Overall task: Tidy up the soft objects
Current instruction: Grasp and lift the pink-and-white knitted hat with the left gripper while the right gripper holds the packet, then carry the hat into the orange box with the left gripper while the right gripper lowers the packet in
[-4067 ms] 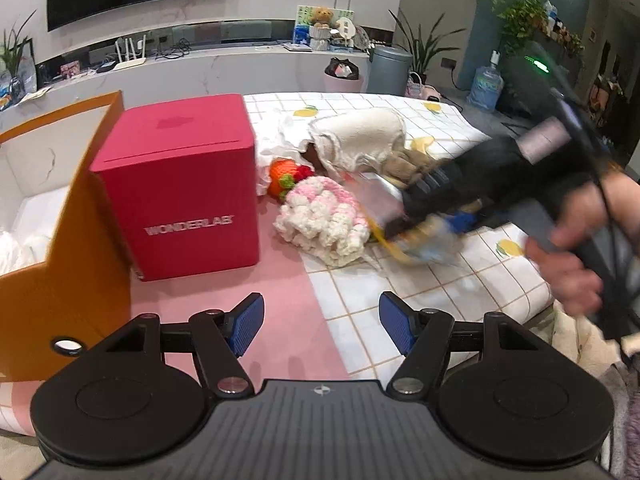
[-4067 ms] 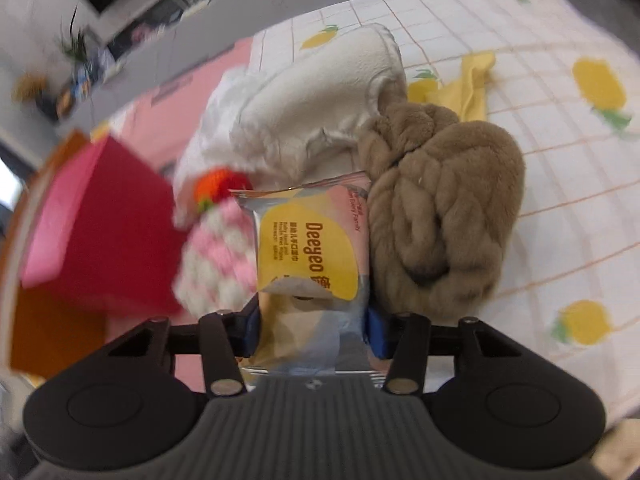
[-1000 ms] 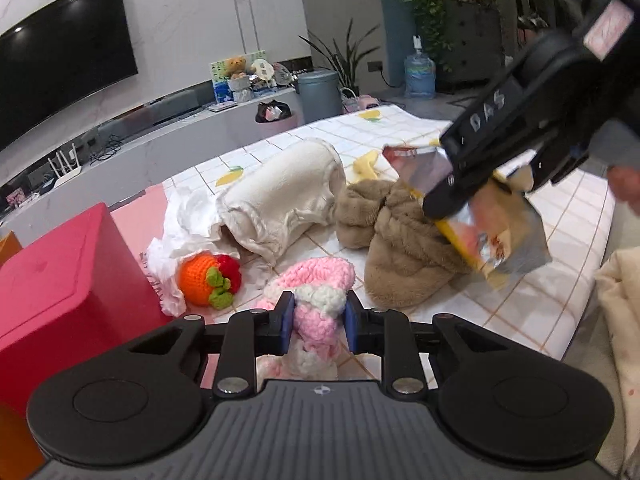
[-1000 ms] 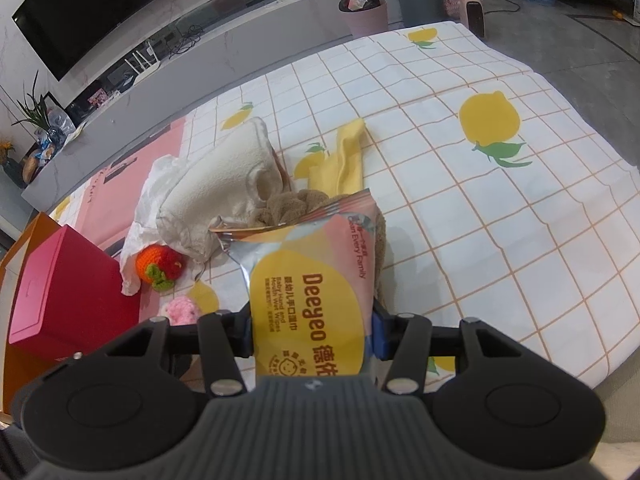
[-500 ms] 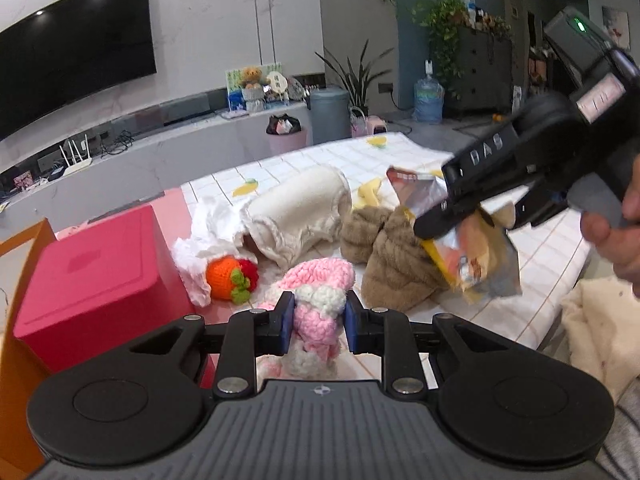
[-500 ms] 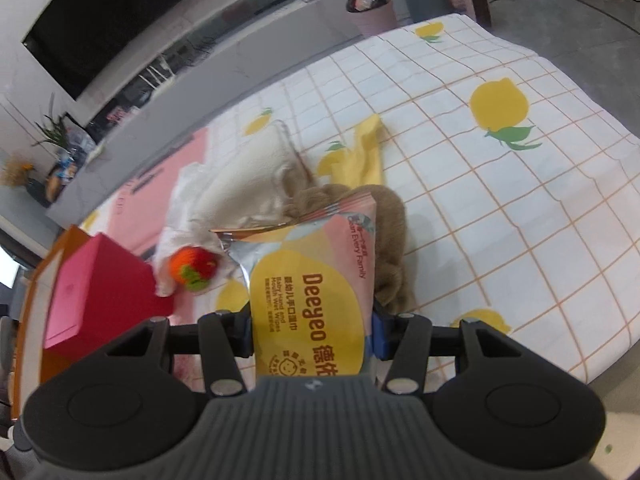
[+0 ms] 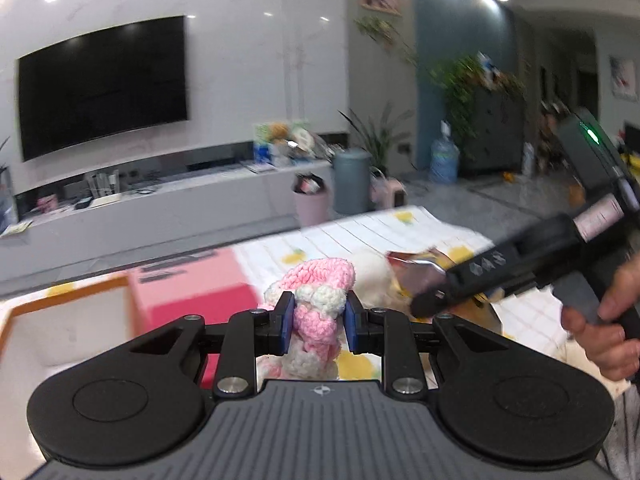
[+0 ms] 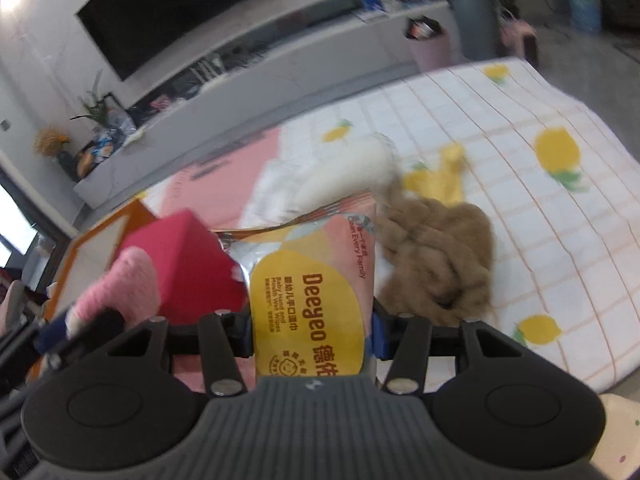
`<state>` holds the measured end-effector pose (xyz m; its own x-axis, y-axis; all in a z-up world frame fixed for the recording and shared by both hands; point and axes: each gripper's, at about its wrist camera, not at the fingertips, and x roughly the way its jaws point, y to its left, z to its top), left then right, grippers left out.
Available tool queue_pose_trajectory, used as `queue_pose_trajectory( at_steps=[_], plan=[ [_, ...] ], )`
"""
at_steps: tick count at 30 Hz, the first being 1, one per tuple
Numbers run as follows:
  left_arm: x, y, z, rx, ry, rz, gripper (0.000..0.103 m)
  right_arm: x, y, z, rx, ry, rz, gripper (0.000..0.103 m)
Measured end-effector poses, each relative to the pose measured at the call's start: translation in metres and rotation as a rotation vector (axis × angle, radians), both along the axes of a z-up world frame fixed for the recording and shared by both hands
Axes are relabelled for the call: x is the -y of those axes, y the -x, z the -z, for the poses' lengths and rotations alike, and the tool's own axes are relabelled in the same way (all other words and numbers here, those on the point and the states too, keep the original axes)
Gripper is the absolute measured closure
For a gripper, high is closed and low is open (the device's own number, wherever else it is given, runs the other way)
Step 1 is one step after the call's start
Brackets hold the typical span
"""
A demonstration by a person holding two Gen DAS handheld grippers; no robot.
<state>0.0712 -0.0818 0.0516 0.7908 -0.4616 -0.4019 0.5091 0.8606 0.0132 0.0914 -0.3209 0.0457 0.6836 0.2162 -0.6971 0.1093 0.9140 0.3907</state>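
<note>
My left gripper [image 7: 316, 322] is shut on a pink and white knitted piece [image 7: 318, 304], held up above the table. In the right wrist view that knitted piece [image 8: 128, 284] shows at lower left. My right gripper [image 8: 312, 326] is shut on a yellow and pink pack of wet wipes [image 8: 312, 296], also lifted; its foil top [image 7: 412, 276] and the right gripper [image 7: 444, 298] show in the left wrist view, held by a hand [image 7: 604, 320]. A brown fluffy cloth [image 8: 440, 256], a cream fleece item [image 8: 348, 176] and a yellow cloth [image 8: 448, 172] lie on the checked tablecloth [image 8: 560, 216].
A red box [image 8: 188, 264] stands beside an open orange box [image 7: 60, 320] with a white inside, at the table's left. Behind the table are a long grey counter [image 7: 160, 212], a wall screen, bins and plants. The table's right edge [image 8: 624, 328] drops to the floor.
Both grippers have risen with their loads. The left view has tilted up from the pile toward the room and swung left over the boxes; the right gripper has shifted left toward the red box.
</note>
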Motion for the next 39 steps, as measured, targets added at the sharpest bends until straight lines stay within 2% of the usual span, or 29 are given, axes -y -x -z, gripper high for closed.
queue_pose_trajectory(
  at_steps=[3, 6, 8, 10, 12, 14, 18, 21, 24, 26, 29, 33, 35, 37, 38, 39],
  plan=[
    [-0.043, -0.007, -0.021, -0.011, 0.063, -0.039, 0.075, -0.026, -0.002, -0.021, 0.042, -0.009, -0.042, 0.052],
    [-0.085, -0.013, -0.035, 0.004, 0.093, -0.117, 0.075, -0.060, -0.009, -0.042, 0.079, -0.032, -0.095, 0.052],
    [-0.113, -0.019, -0.038, 0.019, 0.129, -0.195, 0.075, -0.087, -0.014, -0.054, 0.104, -0.058, -0.139, 0.052],
    [-0.139, -0.027, -0.035, -0.001, 0.189, -0.293, 0.075, -0.115, -0.021, -0.063, 0.124, -0.092, -0.184, 0.052],
    [-0.165, -0.039, -0.027, -0.058, 0.262, -0.337, 0.075, -0.144, -0.030, -0.068, 0.129, -0.107, -0.231, 0.052],
    [-0.185, -0.052, -0.018, -0.112, 0.324, -0.341, 0.075, -0.173, -0.040, -0.069, 0.131, -0.100, -0.266, 0.051],
    [-0.210, -0.079, -0.001, -0.224, 0.358, -0.365, 0.075, -0.225, -0.059, -0.060, 0.101, -0.054, -0.338, 0.051],
    [-0.237, -0.082, 0.013, -0.327, 0.445, -0.340, 0.075, -0.251, -0.067, -0.046, 0.071, -0.026, -0.359, 0.052],
    [-0.246, -0.093, 0.032, -0.468, 0.504, -0.273, 0.075, -0.257, -0.070, -0.038, 0.079, 0.022, -0.313, 0.052],
    [-0.243, -0.101, 0.040, -0.513, 0.516, -0.272, 0.075, -0.260, -0.071, -0.036, 0.092, 0.062, -0.301, 0.052],
    [-0.238, -0.108, 0.049, -0.535, 0.515, -0.295, 0.075, -0.261, -0.075, -0.032, 0.080, 0.059, -0.297, 0.052],
    [-0.230, -0.111, 0.049, -0.488, 0.483, -0.290, 0.073, -0.263, -0.074, -0.032, 0.079, 0.081, -0.294, 0.052],
    [-0.226, -0.112, 0.049, -0.494, 0.442, -0.324, 0.067, -0.265, -0.074, -0.033, 0.082, 0.100, -0.291, 0.052],
    [-0.223, -0.106, 0.049, -0.495, 0.384, -0.407, 0.054, -0.269, -0.072, -0.035, 0.082, 0.118, -0.286, 0.052],
    [-0.223, -0.103, 0.046, -0.481, 0.361, -0.429, 0.050, -0.269, -0.072, -0.035, 0.081, 0.124, -0.284, 0.052],
    [-0.223, -0.099, 0.043, -0.464, 0.352, -0.420, 0.042, -0.269, -0.072, -0.035, 0.078, 0.126, -0.280, 0.052]
  ],
)
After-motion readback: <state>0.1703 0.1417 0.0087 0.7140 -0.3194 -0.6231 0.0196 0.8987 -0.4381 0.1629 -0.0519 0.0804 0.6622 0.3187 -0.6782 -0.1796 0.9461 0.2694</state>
